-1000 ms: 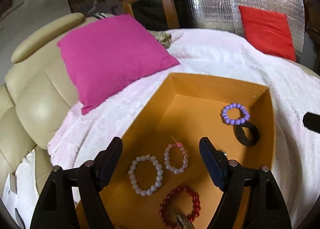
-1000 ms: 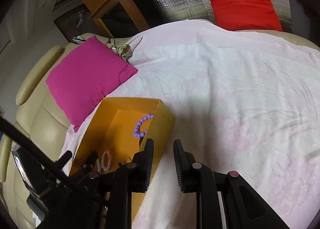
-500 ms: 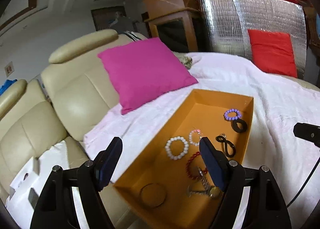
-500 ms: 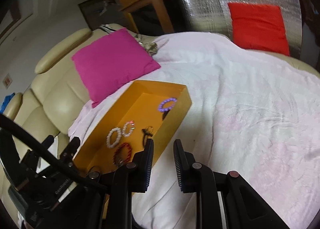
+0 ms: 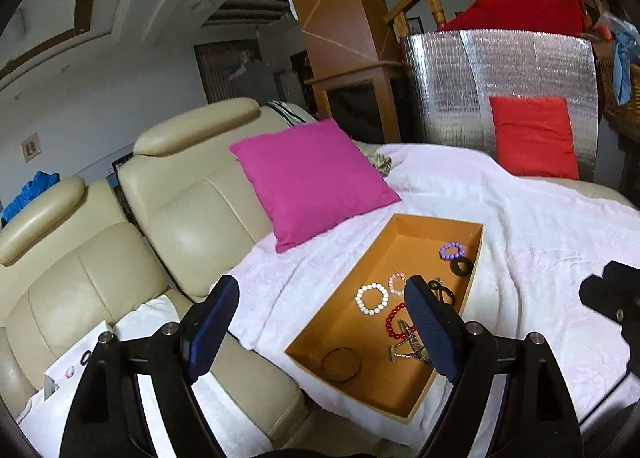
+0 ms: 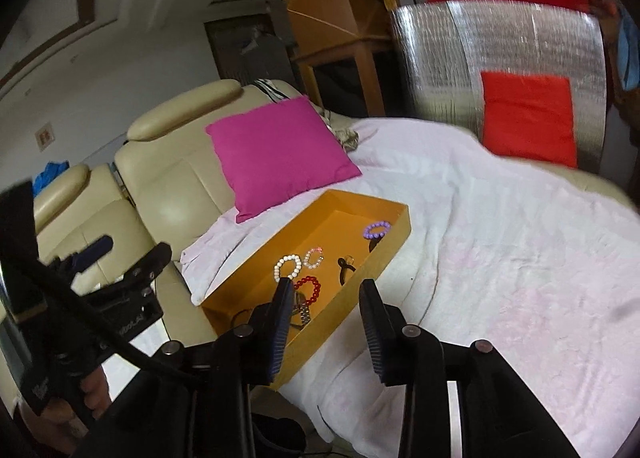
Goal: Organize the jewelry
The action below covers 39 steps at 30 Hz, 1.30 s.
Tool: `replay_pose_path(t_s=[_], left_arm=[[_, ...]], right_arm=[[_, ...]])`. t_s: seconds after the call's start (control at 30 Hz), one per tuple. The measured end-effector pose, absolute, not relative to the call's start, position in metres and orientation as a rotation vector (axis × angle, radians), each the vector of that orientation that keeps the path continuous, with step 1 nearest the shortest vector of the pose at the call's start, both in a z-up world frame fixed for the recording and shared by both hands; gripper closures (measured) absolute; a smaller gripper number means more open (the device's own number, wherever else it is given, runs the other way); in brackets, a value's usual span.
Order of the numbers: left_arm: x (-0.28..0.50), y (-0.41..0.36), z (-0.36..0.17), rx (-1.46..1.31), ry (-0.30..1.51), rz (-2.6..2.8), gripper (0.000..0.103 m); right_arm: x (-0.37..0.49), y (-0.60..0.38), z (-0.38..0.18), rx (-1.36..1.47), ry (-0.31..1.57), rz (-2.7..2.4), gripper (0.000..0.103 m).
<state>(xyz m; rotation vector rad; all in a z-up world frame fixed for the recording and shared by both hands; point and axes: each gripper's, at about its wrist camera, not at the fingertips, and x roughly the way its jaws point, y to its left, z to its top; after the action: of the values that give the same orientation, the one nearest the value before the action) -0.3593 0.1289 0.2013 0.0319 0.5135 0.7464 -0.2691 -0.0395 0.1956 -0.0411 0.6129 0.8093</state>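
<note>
Jewelry lies in the orange box [image 5: 412,230] ahead of both empty hand-held grippers: left hand-held gripper [image 5: 320,322] wide apart, right hand-held gripper [image 6: 326,322] apart, just opening. Only the left view shows the thin bangle [image 5: 341,363].

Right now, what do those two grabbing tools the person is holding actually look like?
Each is a black plastic two-finger gripper. The left gripper has angular black arms with small silver bolts at the joints and flat, ribbed dark-blue pads. The right gripper is built the same way. In the right view, a black cable crosses the left tool's body, which carries white lettering too blurred to read.
</note>
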Motion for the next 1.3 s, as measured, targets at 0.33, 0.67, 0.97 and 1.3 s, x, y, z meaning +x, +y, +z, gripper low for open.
replay_pose_path(t_s=[0.33,0.67,0.97,1.3], left_arm=[[-0.403,0.126,0.226,-0.016,0.471,0.774,0.013],[-0.410,0.134,0.224,-0.033,0.469,0.813,0.013],[-0.411,0.135,0.221,-0.030,0.482,0.810,0.013],[-0.413,0.134,0.221,-0.033,0.481,0.814,0.013]], right_arm=[[-0.326,-0.045,0.214,-0.061,0.522,0.756,0.042],[-0.333,-0.028,0.216,-0.091,0.503,0.741,0.039],[-0.331,-0.021,0.217,-0.071,0.509,0.742,0.038],[-0.332,-0.019,0.218,-0.071,0.503,0.743,0.037]])
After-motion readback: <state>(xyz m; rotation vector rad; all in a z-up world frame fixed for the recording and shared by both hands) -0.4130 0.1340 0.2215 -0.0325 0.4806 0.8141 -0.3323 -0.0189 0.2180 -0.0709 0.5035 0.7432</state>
